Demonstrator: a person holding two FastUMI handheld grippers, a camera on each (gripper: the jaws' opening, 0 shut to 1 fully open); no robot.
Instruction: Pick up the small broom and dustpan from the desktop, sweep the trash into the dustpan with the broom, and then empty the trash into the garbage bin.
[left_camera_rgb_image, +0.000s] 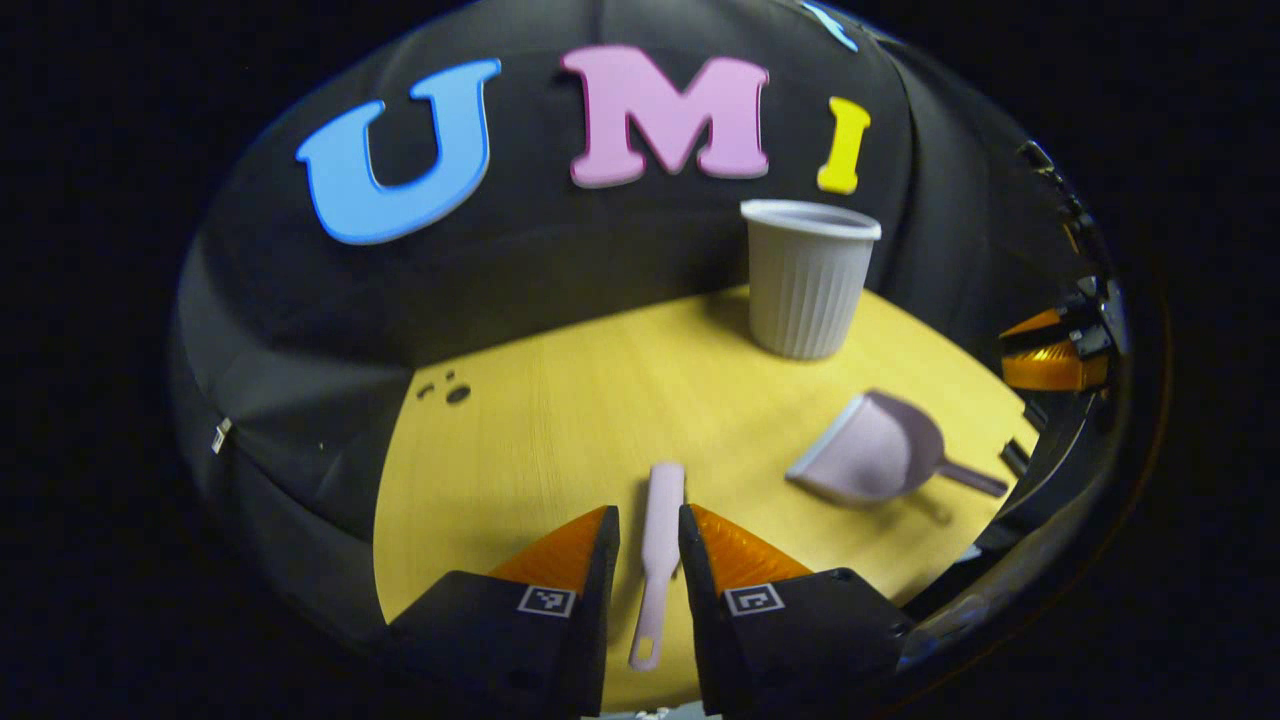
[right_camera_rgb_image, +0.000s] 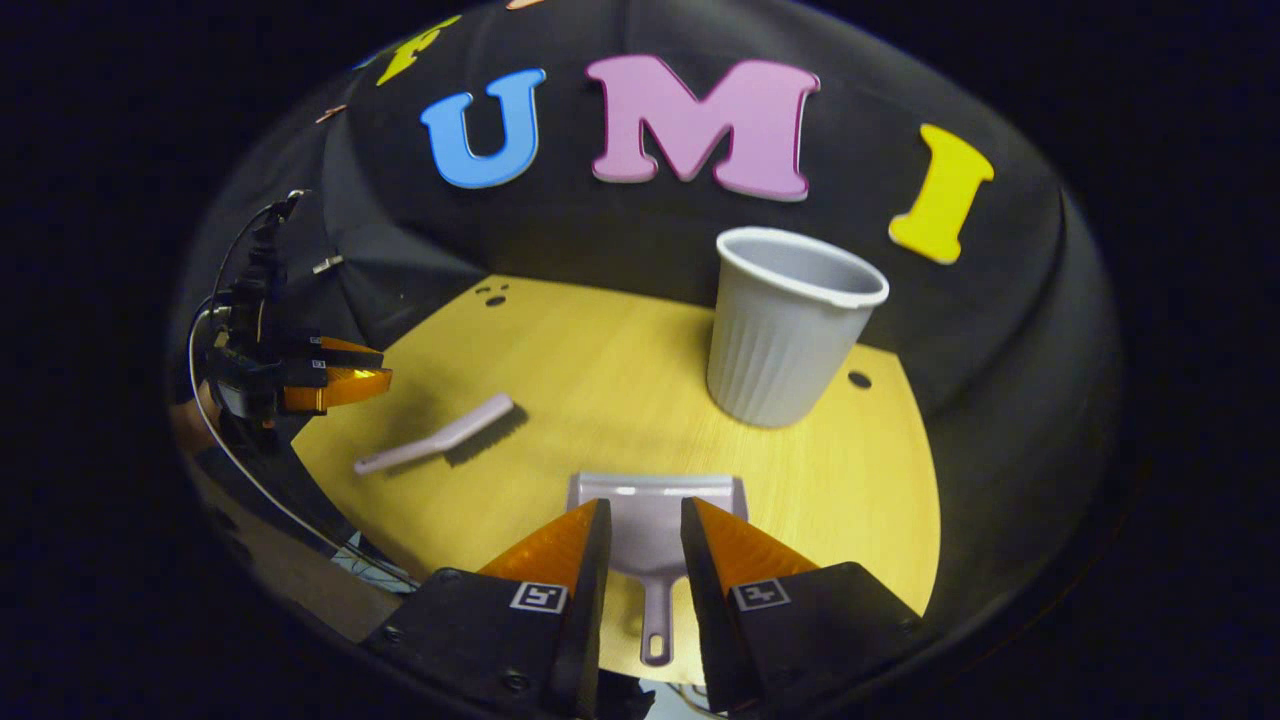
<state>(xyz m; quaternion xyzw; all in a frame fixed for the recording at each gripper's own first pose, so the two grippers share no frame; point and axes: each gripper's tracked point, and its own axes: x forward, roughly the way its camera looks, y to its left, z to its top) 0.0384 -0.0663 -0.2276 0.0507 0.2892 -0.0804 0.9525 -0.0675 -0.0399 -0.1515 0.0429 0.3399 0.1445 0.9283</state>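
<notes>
A pale lilac small broom (left_camera_rgb_image: 662, 530) lies on the yellow tabletop (left_camera_rgb_image: 560, 440), its handle pointing toward me. My left gripper (left_camera_rgb_image: 650, 540) is open, one finger on each side of the broom, with gaps showing. The matching dustpan (right_camera_rgb_image: 650, 505) lies flat with its handle toward me, and my right gripper (right_camera_rgb_image: 645, 530) stands open astride it, not pressing on it. A grey ribbed garbage bin (right_camera_rgb_image: 785, 330) stands upright behind the dustpan. The broom (right_camera_rgb_image: 440, 435) sits at the left with the left gripper (right_camera_rgb_image: 335, 385) near it. The dustpan (left_camera_rgb_image: 870, 450), bin (left_camera_rgb_image: 808, 280) and right gripper (left_camera_rgb_image: 1050, 365) appear at the right.
The black cloth wall closes off the back of the table right behind the bin. Small dark holes (left_camera_rgb_image: 455, 392) mark the tabletop near its far left corner, and another hole (right_camera_rgb_image: 858, 380) lies beside the bin. The table's front edge is under both grippers.
</notes>
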